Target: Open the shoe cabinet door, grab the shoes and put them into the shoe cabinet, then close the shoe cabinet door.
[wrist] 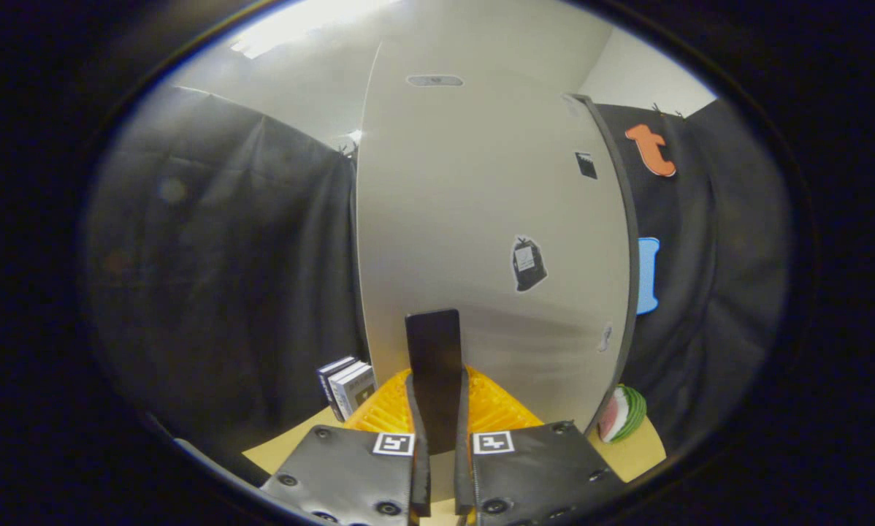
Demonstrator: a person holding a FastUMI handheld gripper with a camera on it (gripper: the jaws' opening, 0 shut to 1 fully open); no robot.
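Between the tongs, a dark upright handle is clamped by both fingers, against the pale shoe cabinet door.

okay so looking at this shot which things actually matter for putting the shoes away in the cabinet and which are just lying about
Part of the job:
- cabinet door, pale, right ahead
- black handle, upright between the fingers
- claw, fingers closed on that handle

Just lying about:
- stack of small boxes, beside the door's foot
- watermelon-slice toy, on the other side
- tan surface beneath them
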